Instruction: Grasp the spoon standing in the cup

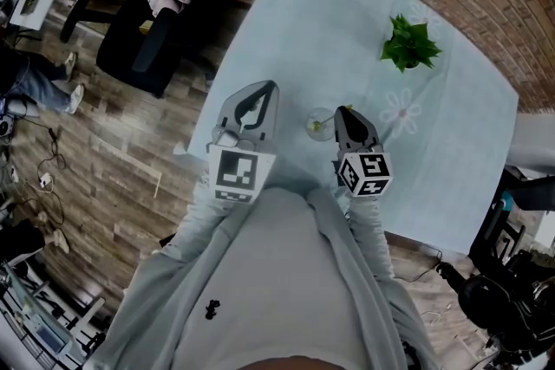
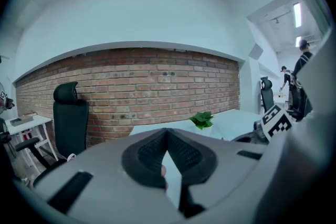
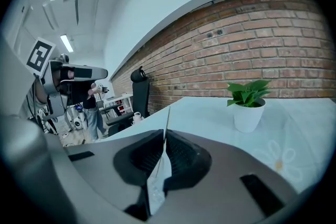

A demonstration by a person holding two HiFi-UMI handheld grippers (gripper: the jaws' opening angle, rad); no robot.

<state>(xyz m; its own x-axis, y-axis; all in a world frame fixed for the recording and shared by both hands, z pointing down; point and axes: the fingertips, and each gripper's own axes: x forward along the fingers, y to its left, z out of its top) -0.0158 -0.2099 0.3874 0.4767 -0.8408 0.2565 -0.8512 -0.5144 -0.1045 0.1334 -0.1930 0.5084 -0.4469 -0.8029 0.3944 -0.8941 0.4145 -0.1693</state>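
Note:
A clear glass cup stands on the pale blue table, near its front edge. My right gripper reaches over the cup's right side. In the right gripper view its jaws are shut on the thin spoon handle, which sticks up between the pads; the cup shows below them. The spoon's bowl is hidden. My left gripper hovers left of the cup, apart from it, and holds nothing. In the left gripper view its tips meet.
A small green plant in a white pot stands at the table's far right. A black office chair is on the wooden floor left of the table. A brick wall runs behind. People stand far off in the room.

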